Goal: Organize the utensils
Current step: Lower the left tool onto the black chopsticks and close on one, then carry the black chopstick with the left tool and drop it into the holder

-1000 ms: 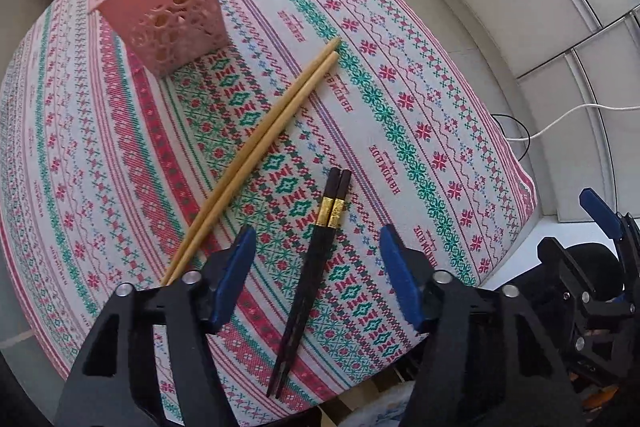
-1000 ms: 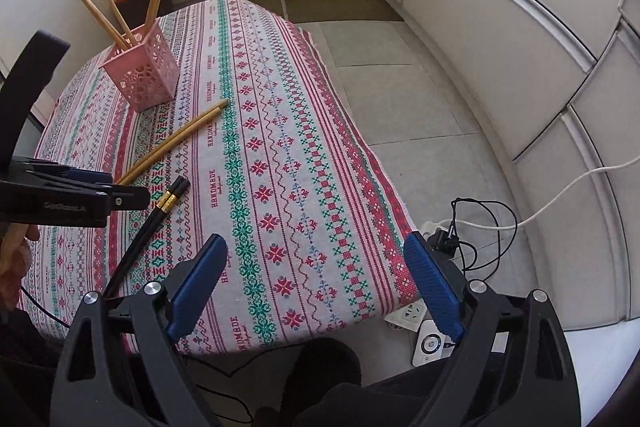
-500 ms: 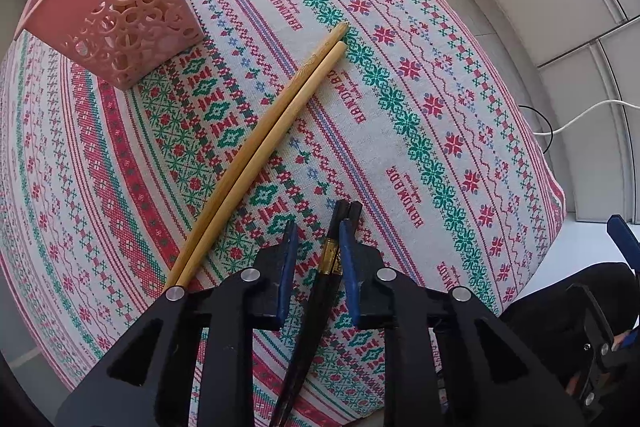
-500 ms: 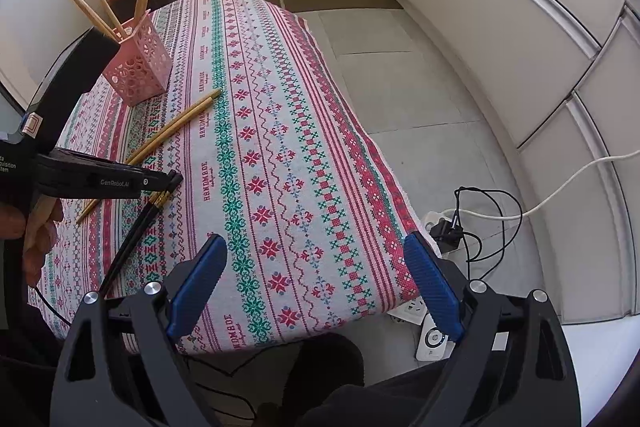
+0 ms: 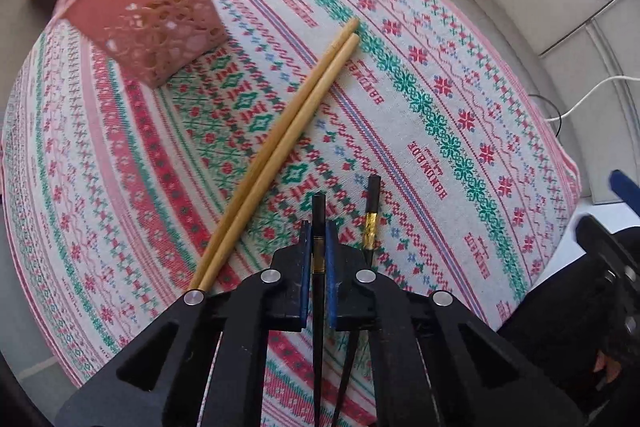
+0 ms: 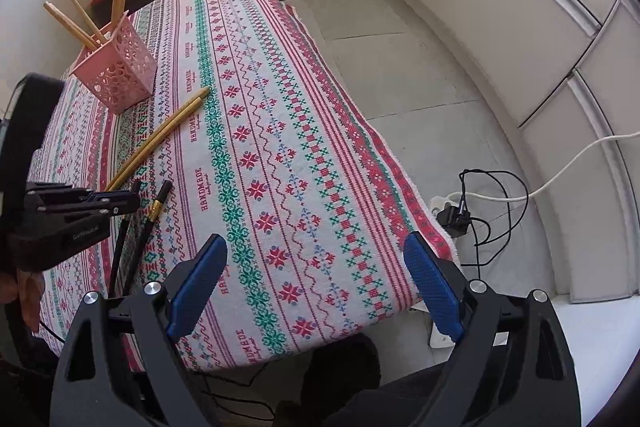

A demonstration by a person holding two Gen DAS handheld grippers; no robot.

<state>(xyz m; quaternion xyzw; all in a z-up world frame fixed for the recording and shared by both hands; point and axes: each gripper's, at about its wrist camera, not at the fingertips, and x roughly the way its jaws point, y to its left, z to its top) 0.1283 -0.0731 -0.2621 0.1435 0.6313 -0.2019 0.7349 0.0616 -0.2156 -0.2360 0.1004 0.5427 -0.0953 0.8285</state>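
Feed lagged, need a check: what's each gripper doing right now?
Left gripper: shut on one black chopstick; the other black chopstick lies outside it.
Right gripper: open, holding nothing.

1. Both pictures are bright, with soft daylight and no hard shadows.
2. In the right wrist view, a white glare burns out the upper left corner.
3. The pink basket (image 5: 152,23) looks blurred in the left wrist view; the tablecloth (image 5: 440,99) is sharper.
4. The fisheye lens bends the desk and walls, with dark corners.
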